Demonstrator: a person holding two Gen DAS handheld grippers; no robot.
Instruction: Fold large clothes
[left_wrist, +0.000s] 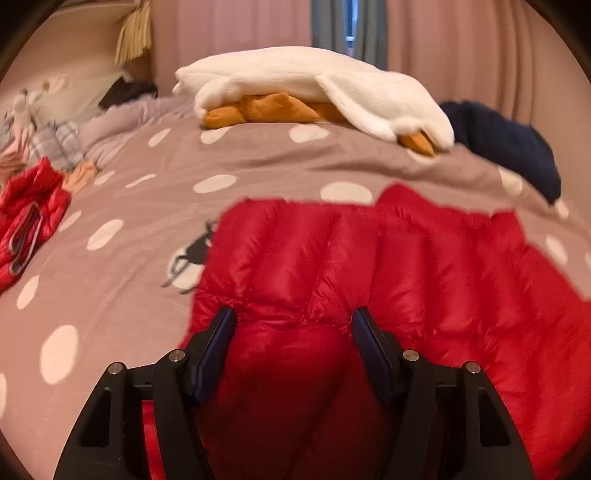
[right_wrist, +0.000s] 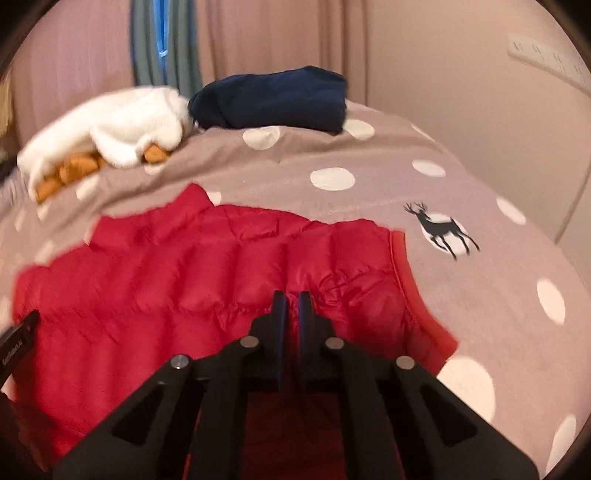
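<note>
Right tongs (right_wrist: 291, 295) pinch the red vest (right_wrist: 184, 288) (quilted); left tongs (left_wrist: 293, 314) straddle it, apart.

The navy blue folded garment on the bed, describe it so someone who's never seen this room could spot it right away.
Start at the bed with the taupe cover dotted with white circles, and look to its far edge by the curtains. There the navy garment lies folded in a thick block, right beside a white plush goose. It is the only dark item there, unlike the shiny red quilted vest lying nearer.
</note>
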